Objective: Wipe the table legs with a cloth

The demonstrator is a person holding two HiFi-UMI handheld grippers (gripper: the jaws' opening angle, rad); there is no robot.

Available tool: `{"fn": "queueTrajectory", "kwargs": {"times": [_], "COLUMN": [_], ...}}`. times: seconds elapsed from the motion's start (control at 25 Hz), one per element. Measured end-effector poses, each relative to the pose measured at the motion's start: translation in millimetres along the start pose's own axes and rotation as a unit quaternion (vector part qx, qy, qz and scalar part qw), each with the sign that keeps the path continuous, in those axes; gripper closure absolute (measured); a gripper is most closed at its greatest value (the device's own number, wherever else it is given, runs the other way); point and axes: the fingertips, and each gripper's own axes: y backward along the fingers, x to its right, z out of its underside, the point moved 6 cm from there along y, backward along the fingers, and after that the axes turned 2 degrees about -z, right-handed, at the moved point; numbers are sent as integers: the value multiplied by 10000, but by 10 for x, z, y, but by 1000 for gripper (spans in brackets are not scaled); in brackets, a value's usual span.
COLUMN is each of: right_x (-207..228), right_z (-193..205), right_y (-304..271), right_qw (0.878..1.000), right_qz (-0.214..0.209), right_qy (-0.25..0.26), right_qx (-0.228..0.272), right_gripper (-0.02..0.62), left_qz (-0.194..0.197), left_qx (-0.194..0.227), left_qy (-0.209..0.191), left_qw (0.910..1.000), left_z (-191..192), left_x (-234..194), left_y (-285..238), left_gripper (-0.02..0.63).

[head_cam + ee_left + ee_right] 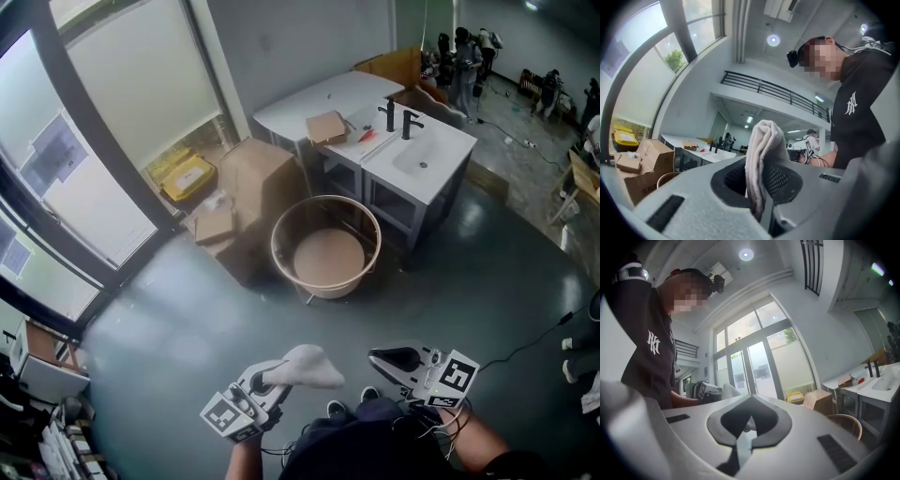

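Observation:
A white cloth point(305, 367) sticks up from my left gripper point(272, 377), which is shut on it near the bottom edge of the head view. In the left gripper view the folded cloth point(761, 154) stands pinched between the jaws. My right gripper point(377, 357) is level with it to the right, shut with nothing held; in the right gripper view its pads point(761, 420) meet at the tip. The white table point(323, 97) stands far ahead by the wall, well away from both grippers, its legs mostly hidden.
A round wooden tub point(325, 246) sits on the dark floor between me and the table. Cardboard boxes point(253, 178) are stacked at its left. A white sink cabinet point(422, 155) with black taps stands at its right. Windows line the left side.

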Motion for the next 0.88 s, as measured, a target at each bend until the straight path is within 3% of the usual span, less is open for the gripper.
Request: {"fn": "queueTrajectory", "kwargs": {"times": [0.12,0.44,0.76,0.88], "right_x": [-62,-191,-252,-210], "right_z": [101,216,131,194], "right_y": [5,-91,-354,-389], "right_qw": [9998,9999,9992,9993], "right_qz": [-11,-58,-291,-328], "right_qy": [69,-125,151,10], "right_qx": [-206,-39,-235,-197], "right_gripper": [592,592,592,592], "left_qz": [44,205,181,124], "left_qx": [-21,55,172,233], "left_qy": [-15,182,289,131], "left_qw": [10000,9996,9993,9996], "left_z": [102,257,157,119], "left_x": [22,39,-63,-108], "left_y": [-9,107,238,238], "left_gripper": [568,568,568,568]}}
